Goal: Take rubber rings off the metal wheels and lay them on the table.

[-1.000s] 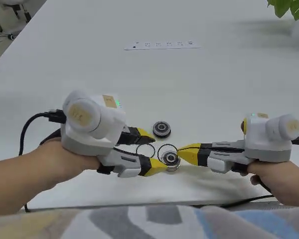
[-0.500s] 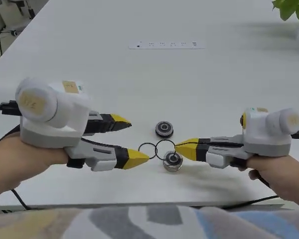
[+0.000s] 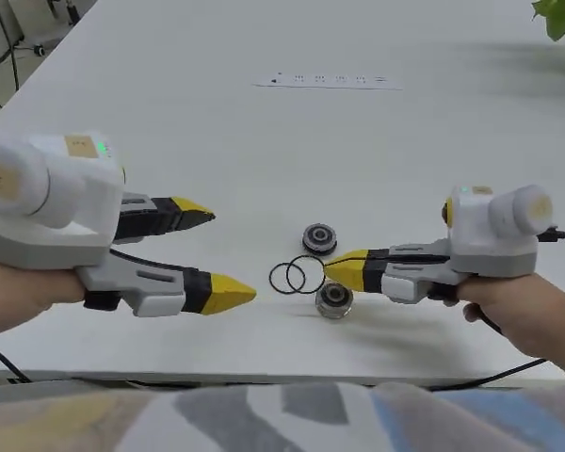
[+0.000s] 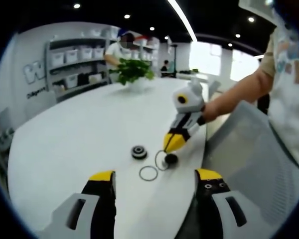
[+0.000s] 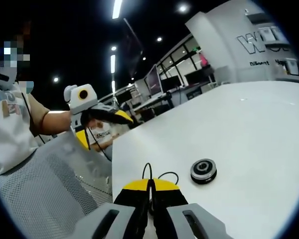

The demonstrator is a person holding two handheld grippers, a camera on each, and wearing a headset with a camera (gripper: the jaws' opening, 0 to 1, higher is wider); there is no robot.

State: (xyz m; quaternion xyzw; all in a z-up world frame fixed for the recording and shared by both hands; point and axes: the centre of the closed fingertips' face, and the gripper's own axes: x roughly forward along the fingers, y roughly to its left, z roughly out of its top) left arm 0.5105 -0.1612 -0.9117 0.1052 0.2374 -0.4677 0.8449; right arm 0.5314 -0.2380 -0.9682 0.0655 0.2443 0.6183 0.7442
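The right gripper (image 3: 331,269) has its jaws together, clamped on the edge of a ring (image 3: 307,274). The ring extends from the tips toward the left gripper (image 3: 217,254) and lies low over the tabletop (image 3: 264,141). It overlaps a second ring (image 3: 285,278) that is already flat there. The left gripper's jaws are apart and hold nothing; it is well clear of the rings, so the right is nearer.

The near wheel (image 3: 333,299) sits just beside the right tips (person's side). The far wheel (image 3: 319,238) lies beyond them.

The tabletop is white, smooth and uncluttered. The left gripper view shows a plant (image 4: 132,69) and shelves (image 4: 72,62) behind it.
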